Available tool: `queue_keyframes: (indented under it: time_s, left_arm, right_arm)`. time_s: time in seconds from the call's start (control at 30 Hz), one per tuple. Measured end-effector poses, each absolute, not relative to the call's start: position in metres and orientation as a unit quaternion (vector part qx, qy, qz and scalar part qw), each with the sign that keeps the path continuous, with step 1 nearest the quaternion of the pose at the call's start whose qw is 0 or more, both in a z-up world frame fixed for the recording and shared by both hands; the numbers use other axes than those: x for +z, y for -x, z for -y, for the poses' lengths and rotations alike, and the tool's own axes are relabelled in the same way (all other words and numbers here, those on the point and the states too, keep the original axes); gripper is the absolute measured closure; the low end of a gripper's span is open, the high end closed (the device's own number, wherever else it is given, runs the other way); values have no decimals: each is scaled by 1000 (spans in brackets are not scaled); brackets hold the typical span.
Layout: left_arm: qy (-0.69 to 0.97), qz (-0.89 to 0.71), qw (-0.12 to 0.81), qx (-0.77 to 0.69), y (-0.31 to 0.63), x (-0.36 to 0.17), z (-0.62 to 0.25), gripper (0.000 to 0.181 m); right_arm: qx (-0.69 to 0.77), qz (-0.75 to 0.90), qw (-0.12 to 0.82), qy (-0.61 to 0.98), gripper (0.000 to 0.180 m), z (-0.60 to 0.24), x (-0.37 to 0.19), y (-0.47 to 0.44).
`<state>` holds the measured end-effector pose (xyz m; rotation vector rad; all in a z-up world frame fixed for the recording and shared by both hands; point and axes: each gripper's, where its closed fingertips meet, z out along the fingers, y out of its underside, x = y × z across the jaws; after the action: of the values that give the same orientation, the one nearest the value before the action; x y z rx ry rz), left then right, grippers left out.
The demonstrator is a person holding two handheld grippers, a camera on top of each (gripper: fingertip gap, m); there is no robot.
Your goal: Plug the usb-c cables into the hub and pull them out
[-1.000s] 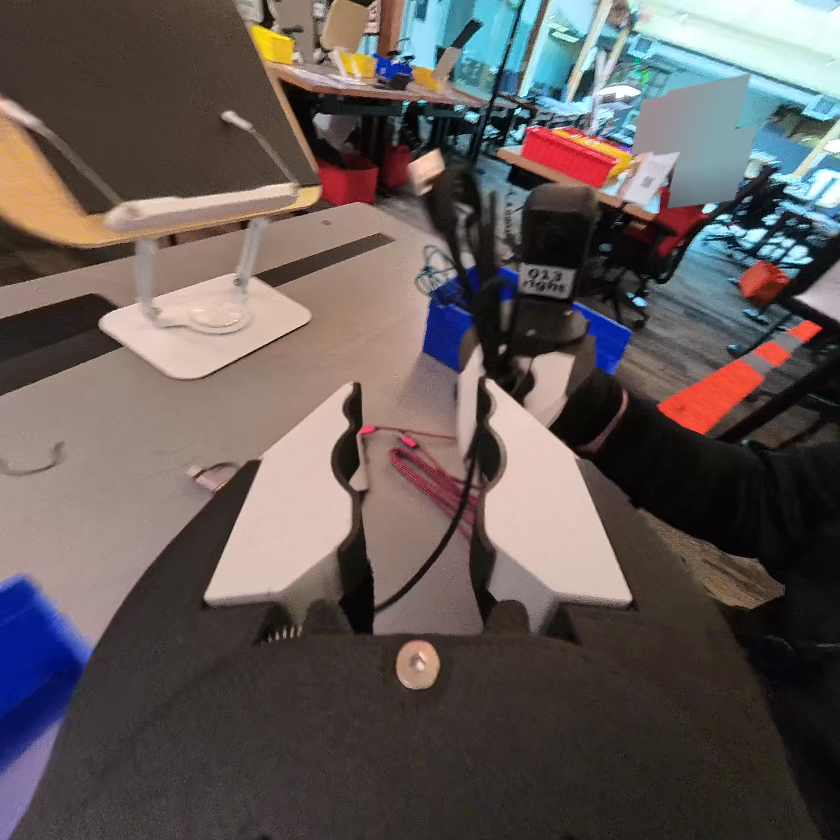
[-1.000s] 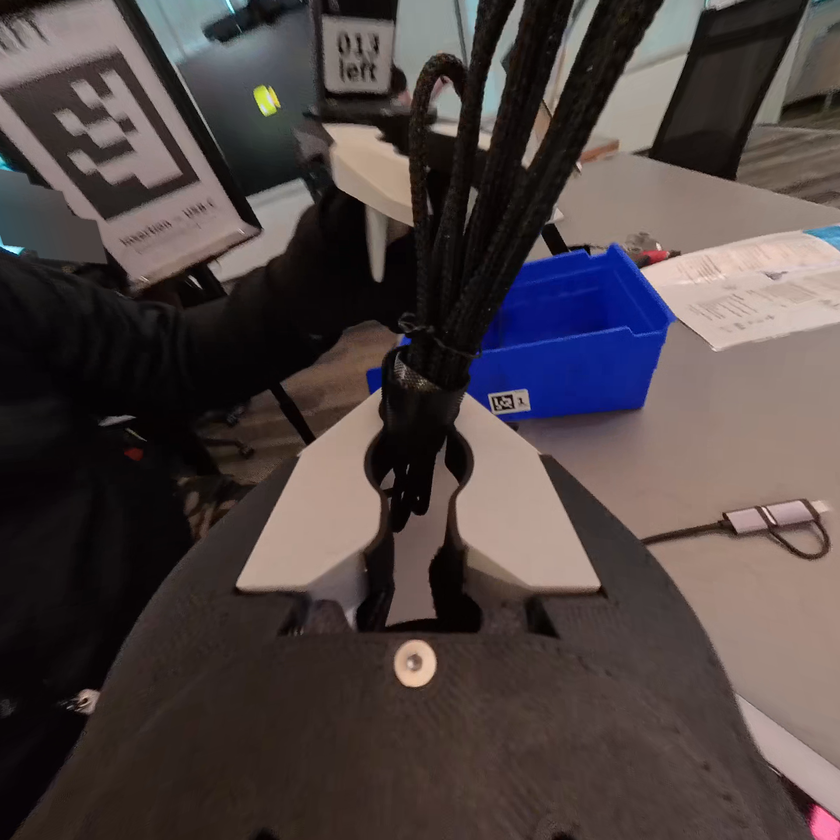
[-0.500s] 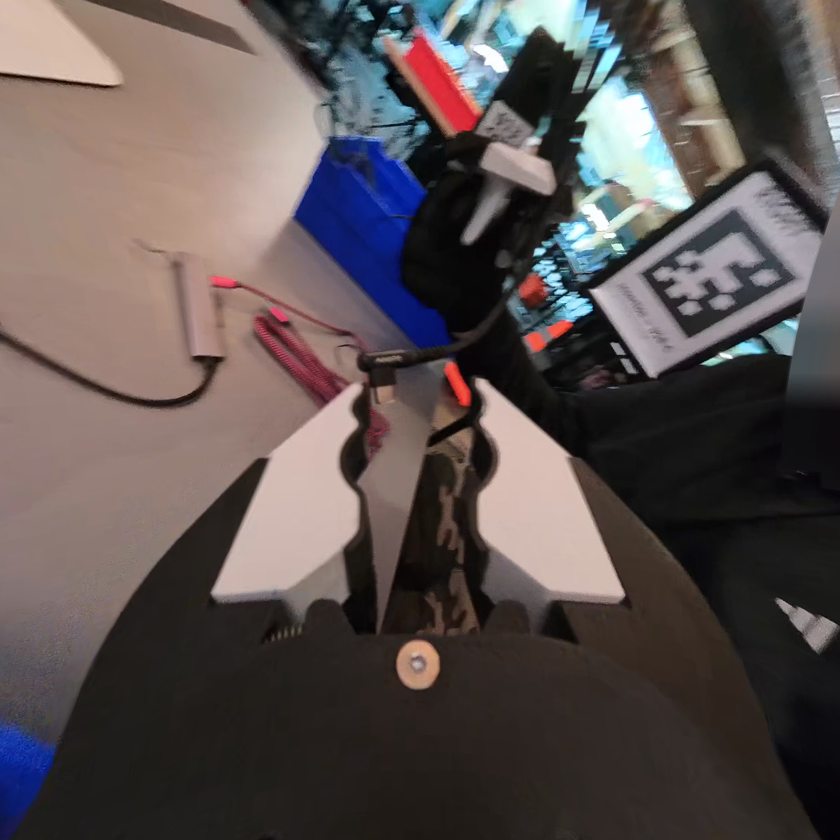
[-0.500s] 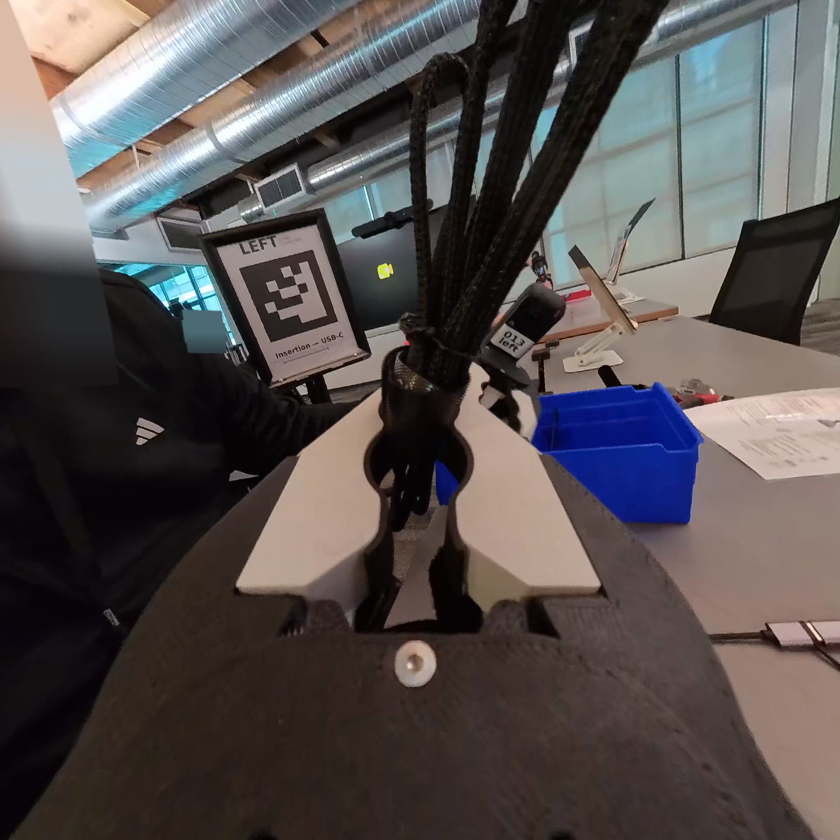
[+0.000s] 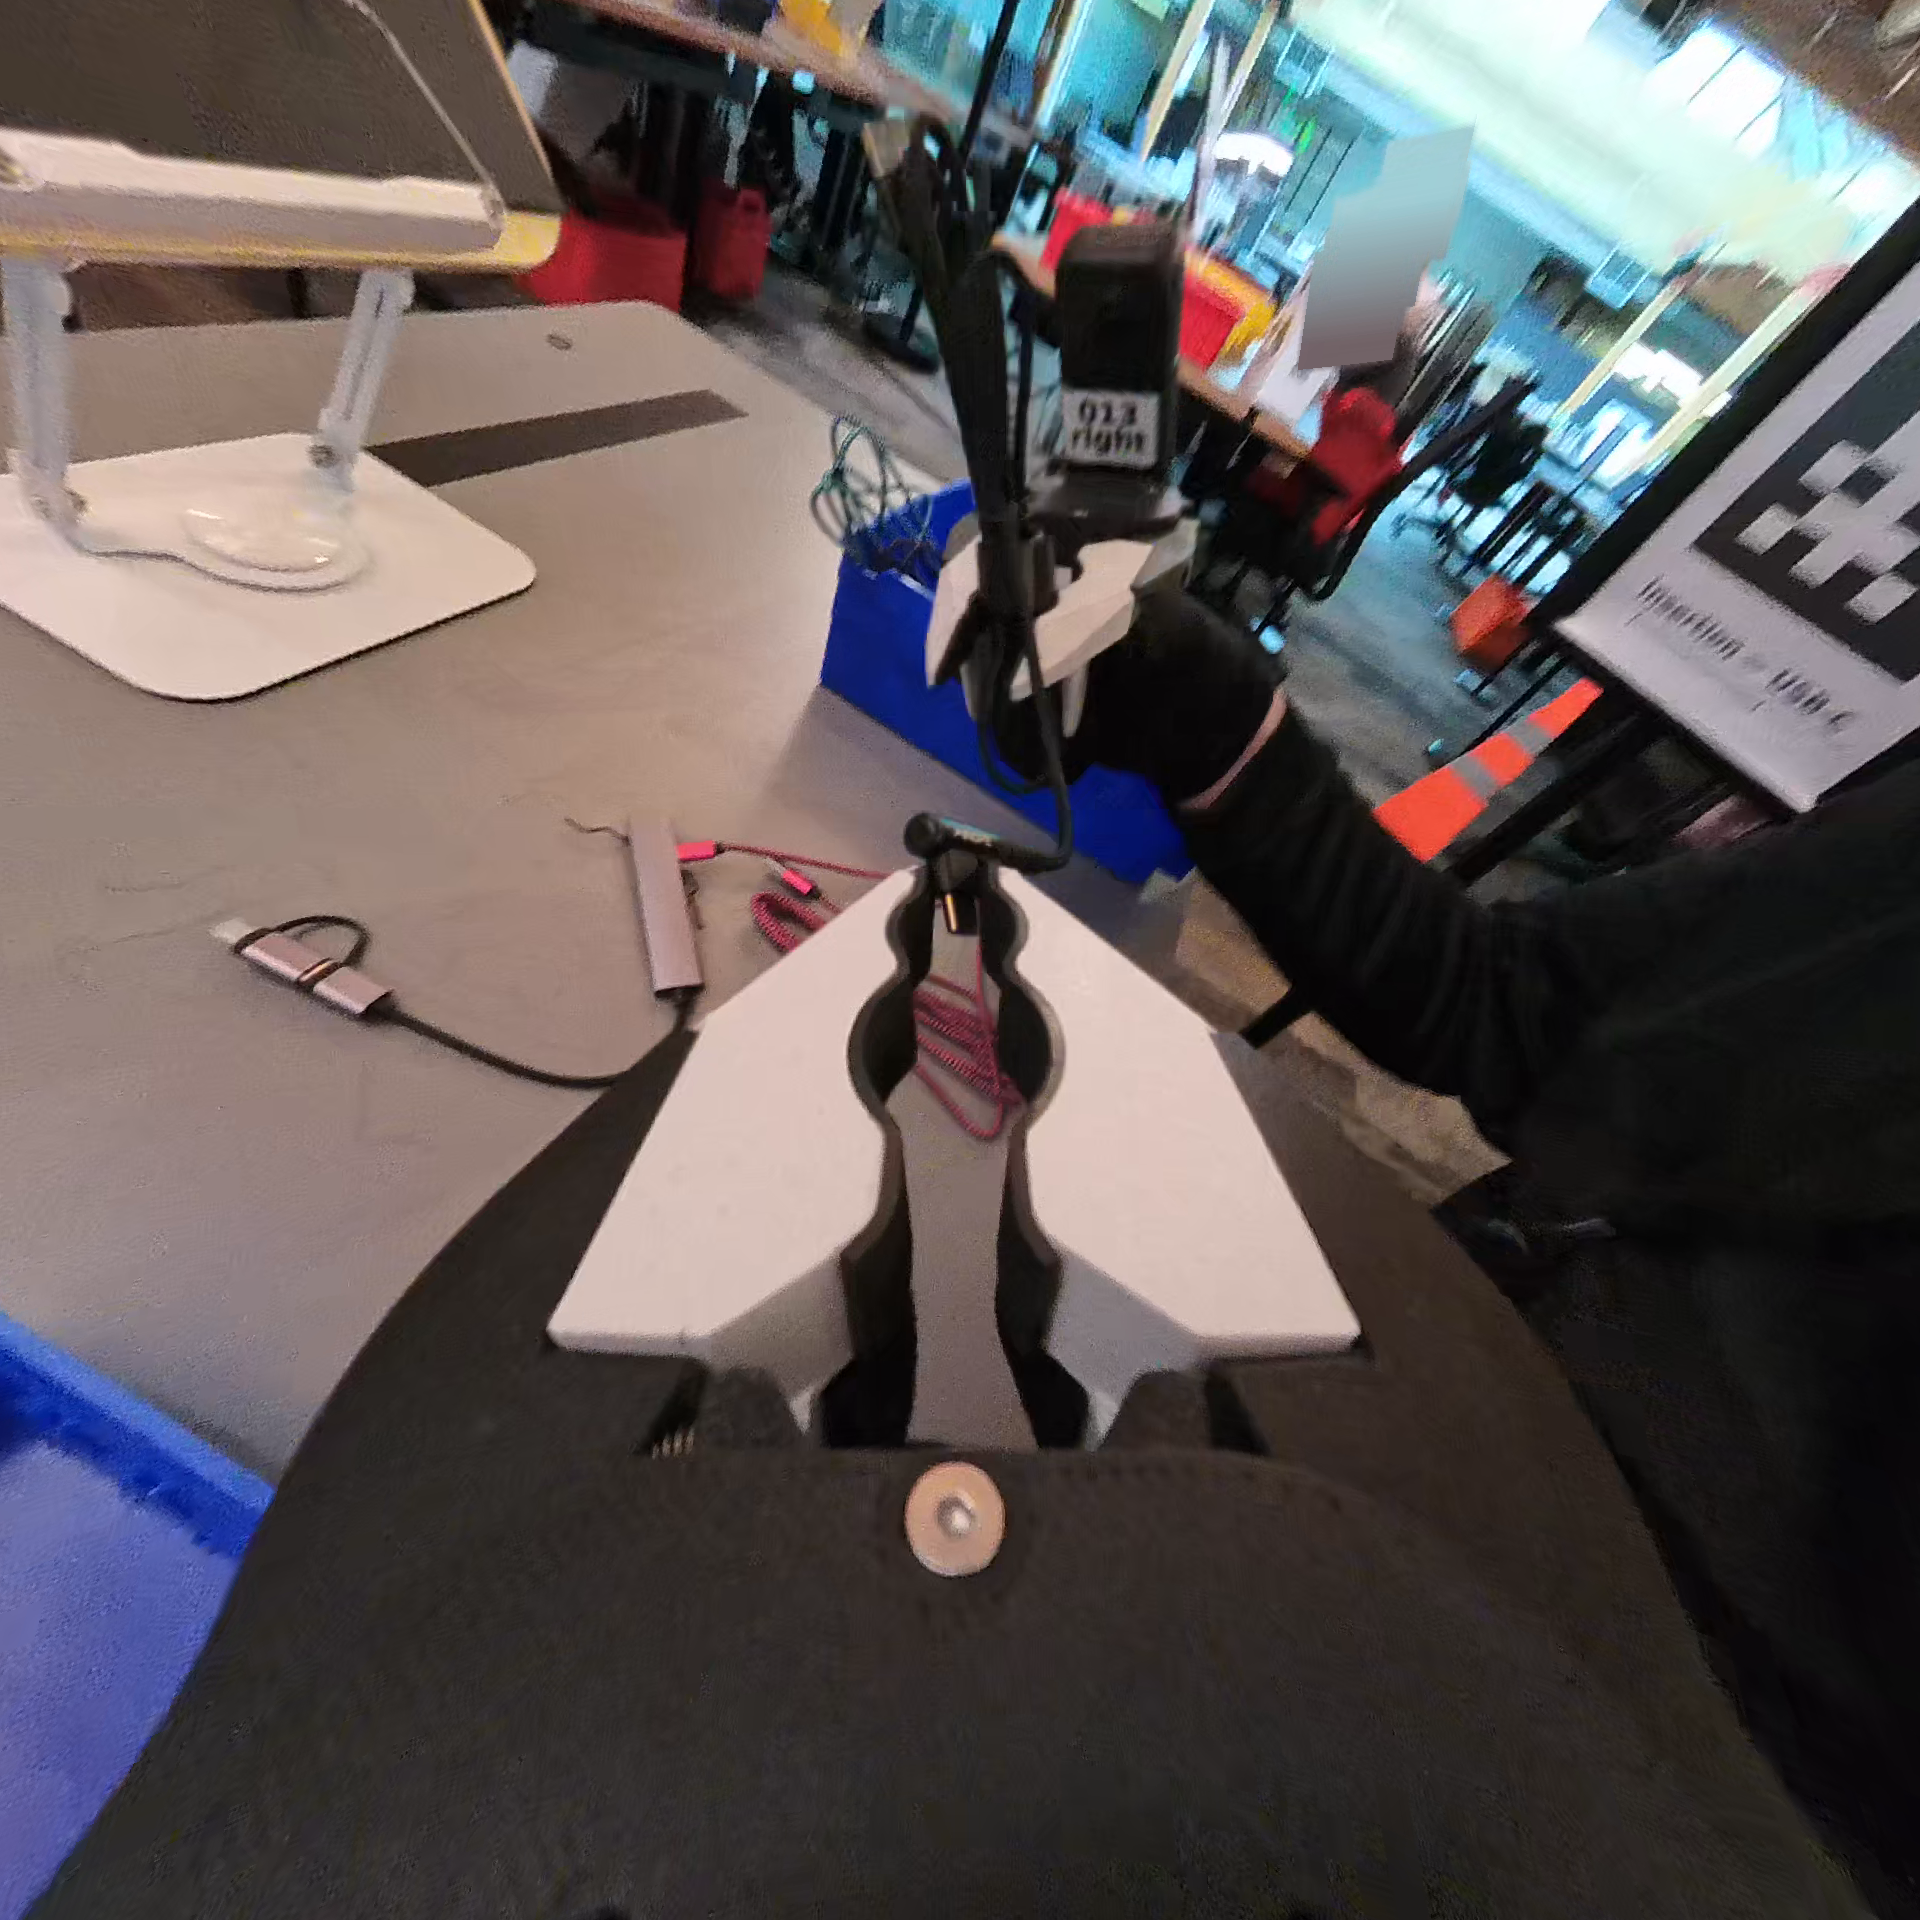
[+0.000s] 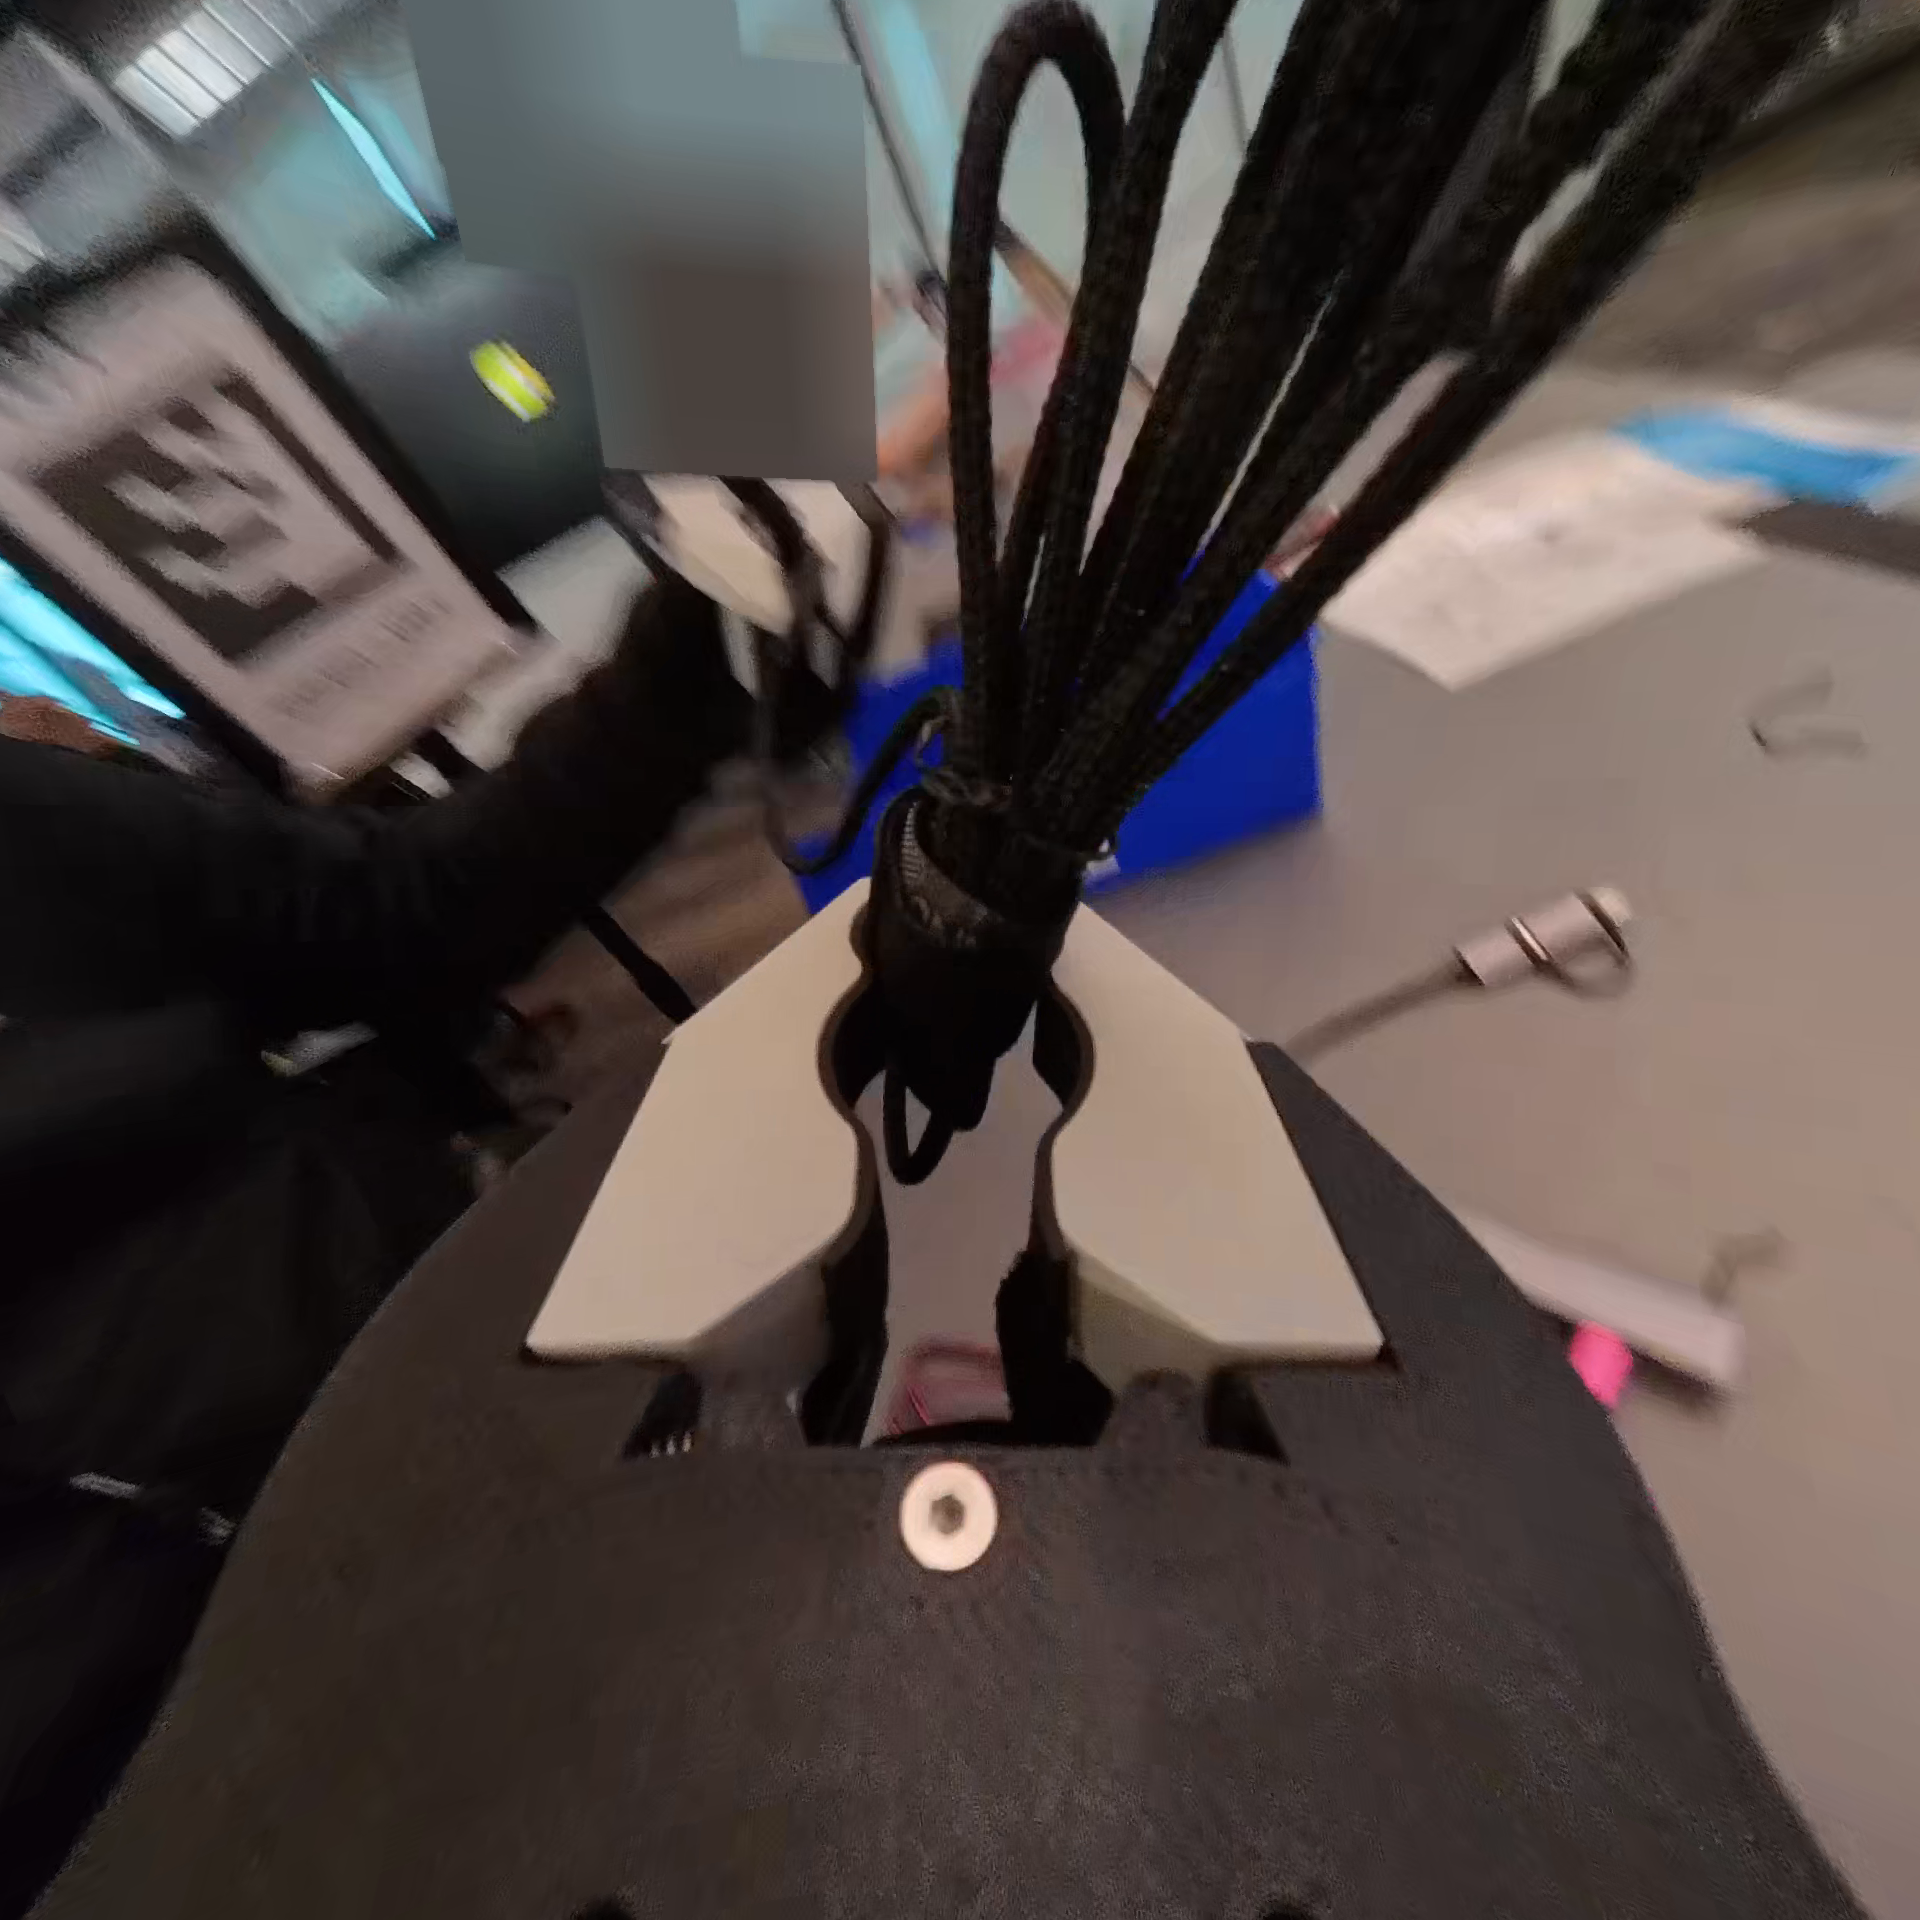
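Left wrist view, left to right: we see a blue plastic bin corner (image 5: 94, 1496) at the bottom left edge, a white laptop stand with clear legs (image 5: 239, 540) far left on the grey table (image 5: 312, 1143), then a small silver adapter plug with a black loop tether (image 5: 312, 971) on a thin black lead, lying flat. Just right of it sits the slim grey metal usb hub (image 5: 665, 914), flat on the table, with a pink-tipped plug at its far end; whether that plug is fully seated we cannot tell. A coiled pink-and-black braided usb-c cable (image 5: 956, 1039) lies beside the hub, partly seen between our fingers. The left gripper (image 5: 954, 914) pinches the metal tip of a black right-angle usb-c plug (image 5: 951, 847) at the fingertips, held above the table, apart from the hub. Its black lead runs up to the right gripper (image 5: 1023, 613), raised in front of a blue plastic bin (image 5: 894, 665), held by a gloved hand with a black sleeve (image 5: 1403, 914). A framed black-and-white marker sign (image 5: 1787, 582) stands far right.

Right wrist view: blurred sign (image 6: 239, 540) on the left, then the right gripper (image 6: 961, 935) clamped on a strapped bundle of black braided cable (image 6: 1049, 623) fanning upward; blue bin (image 6: 1226, 769) behind, silver adapter (image 6: 1538, 940) on the table to the right
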<state>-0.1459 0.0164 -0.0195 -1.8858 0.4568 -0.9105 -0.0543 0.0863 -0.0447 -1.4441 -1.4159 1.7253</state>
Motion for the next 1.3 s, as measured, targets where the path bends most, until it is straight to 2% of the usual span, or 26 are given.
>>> queue_keyframes:
  time_s: [0.17,0.27,0.43,0.57,0.63,0.7,0.8,0.93,1.0,1.07,1.3]
  left_arm:
    - [818,-198,447,-302,154,-38,-20,175]
    - [838,-211,419,-277,149,-54,-20,175]
    - [848,-234,392,-268,127,-70,-29,176]
    - [841,-257,380,-286,101,-77,-39,176]
    - [839,-270,379,-281,88,-82,-46,176]
    - [833,-281,379,-288,75,-85,-51,176]
    - [815,-301,393,-302,60,-82,-55,176]
    - [794,-315,385,-350,45,-75,-53,177]
    - [777,-317,370,-399,39,-67,-48,177]
    - [763,-332,349,-431,35,-64,-43,177]
    - [725,-366,285,-509,36,-53,-32,177]
  right_arm:
    - [471,595,165,630,157,-82,-121,53]
    - [354,658,84,659,156,-68,-170,35]
    - [231,696,-3,680,152,-60,-206,-5]
    - [153,684,-3,713,122,-79,-207,-36]
    - [141,676,14,724,108,-88,-197,-47]
    - [134,662,46,736,108,-99,-180,-55]
    - [203,667,145,702,128,-103,-131,-38]
    - [356,726,323,492,148,-57,-50,16]
    - [340,748,395,411,142,-45,-40,32]
    - [312,759,434,372,146,-41,-41,44]
    - [286,781,459,313,143,-31,-52,50]
